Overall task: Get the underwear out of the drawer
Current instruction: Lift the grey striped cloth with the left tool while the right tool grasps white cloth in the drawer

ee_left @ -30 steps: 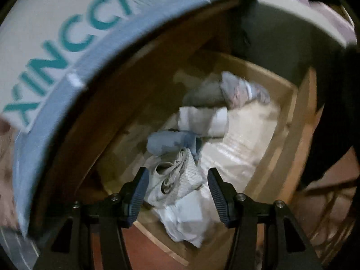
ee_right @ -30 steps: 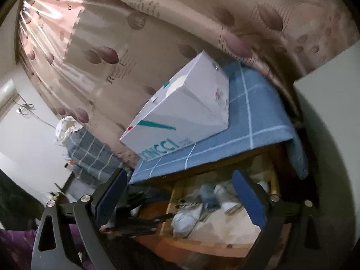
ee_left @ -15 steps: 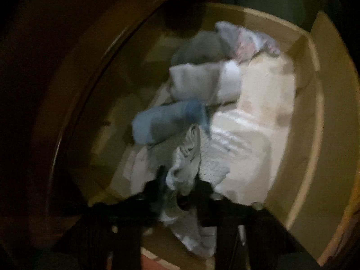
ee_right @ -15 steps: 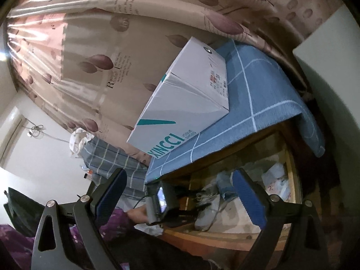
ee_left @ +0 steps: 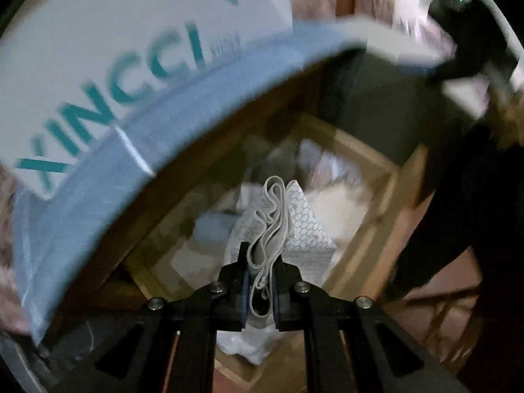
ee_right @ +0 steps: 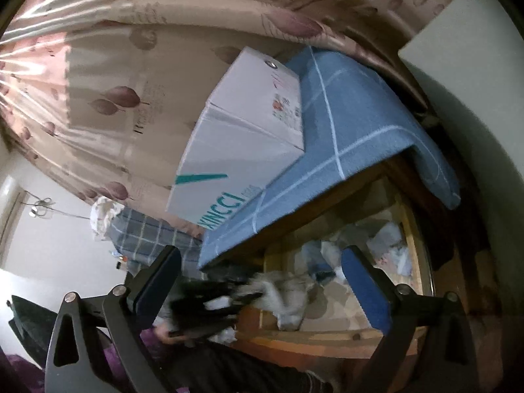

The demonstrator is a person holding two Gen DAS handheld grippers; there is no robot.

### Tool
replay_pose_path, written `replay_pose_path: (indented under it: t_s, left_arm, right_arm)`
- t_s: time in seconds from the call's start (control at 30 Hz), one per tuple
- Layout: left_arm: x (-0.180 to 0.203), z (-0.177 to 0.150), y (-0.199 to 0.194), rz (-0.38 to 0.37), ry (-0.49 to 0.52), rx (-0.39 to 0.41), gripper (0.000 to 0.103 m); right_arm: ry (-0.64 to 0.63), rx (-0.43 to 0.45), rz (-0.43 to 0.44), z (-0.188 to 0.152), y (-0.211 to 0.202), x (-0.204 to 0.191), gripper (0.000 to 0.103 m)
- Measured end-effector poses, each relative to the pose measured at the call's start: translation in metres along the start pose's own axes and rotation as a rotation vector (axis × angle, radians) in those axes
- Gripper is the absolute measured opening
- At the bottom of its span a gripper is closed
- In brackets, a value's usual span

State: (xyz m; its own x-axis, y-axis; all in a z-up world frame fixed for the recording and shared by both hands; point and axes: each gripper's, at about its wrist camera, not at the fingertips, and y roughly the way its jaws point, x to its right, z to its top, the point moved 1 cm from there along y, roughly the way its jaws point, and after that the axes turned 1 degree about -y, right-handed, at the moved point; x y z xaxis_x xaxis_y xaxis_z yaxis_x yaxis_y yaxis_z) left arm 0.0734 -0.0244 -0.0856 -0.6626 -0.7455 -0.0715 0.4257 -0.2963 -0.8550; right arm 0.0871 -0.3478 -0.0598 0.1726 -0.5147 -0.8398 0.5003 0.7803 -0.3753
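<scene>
Underwear (ee_left: 278,219), a pale honeycomb-patterned piece with a looping elastic band, is now pinched tight between the left tongs (ee_left: 261,281), whose jaws have closed to a narrow slit on the bunched fabric; a second ago those same jaws stood wide apart above it, with the garment lying loose among the others. Since the dive into the drawer (ee_left: 386,196) half a second back, the left tongs have drawn back out far enough that the white box (ee_left: 114,65) with teal lettering and the blue cloth (ee_left: 196,104) under it fill the upper view again. That reads to me as the lift being under way: the grip is made, and the garment hangs clear above the clothes left in the drawer, though its lower folds may not yet be past the front edge. From the right wrist view the left tongs and their load are a blurred streak at the drawer's front left corner (ee_right: 275,294), so they are moving fast. The right tongs (ee_right: 262,281) hang wide open and hold nothing, pointed toward the table edge and the open drawer from a little way back, tilted so the blue cloth slants across the view. Rolled blue and grey pieces lie deeper in the drawer.
</scene>
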Motion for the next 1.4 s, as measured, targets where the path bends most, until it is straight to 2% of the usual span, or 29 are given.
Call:
replay_pose_path:
  t_s: [0.2, 0.4, 0.5, 0.63, 0.77, 0.9, 1.03, 1.2, 1.4]
  left_arm:
    - [-0.002, 0.001, -0.066, -0.041, -0.168, 0.201, 0.01]
    - [-0.017, -0.015, -0.103, -0.082, -0.296, 0.314, 0.01]
    - [-0.024, -0.021, -0.115, -0.083, -0.33, 0.356, 0.01]
    - [-0.034, -0.032, -0.136, -0.089, -0.383, 0.433, 0.01]
    - [-0.042, -0.044, -0.151, -0.095, -0.426, 0.504, 0.01]
    - [-0.048, -0.056, -0.161, -0.104, -0.458, 0.535, 0.01]
    - [-0.055, -0.062, -0.168, -0.116, -0.489, 0.57, 0.01]
    - [-0.059, -0.068, -0.169, -0.131, -0.515, 0.576, 0.01]
    - [-0.059, -0.067, -0.167, -0.151, -0.516, 0.574, 0.011]
  right_arm:
    - [-0.128, -0.082, -0.125, -0.01, 0.021, -0.016, 0.098]
    - [-0.278, -0.18, -0.212, -0.026, 0.044, -0.032, 0.098]
    - [-0.344, -0.315, -0.208, -0.045, 0.075, -0.041, 0.098]
    - [-0.342, -0.482, -0.262, -0.076, 0.127, -0.037, 0.098]
    - [-0.371, -0.595, -0.263, -0.103, 0.175, -0.049, 0.097]
    - [-0.443, -0.68, -0.29, -0.12, 0.22, -0.061, 0.096]
    - [-0.521, -0.764, -0.358, -0.133, 0.262, -0.066, 0.096]
    - [-0.605, -0.858, -0.449, -0.146, 0.294, -0.062, 0.096]
    - [-0.674, -0.93, -0.476, -0.159, 0.32, -0.058, 0.096]
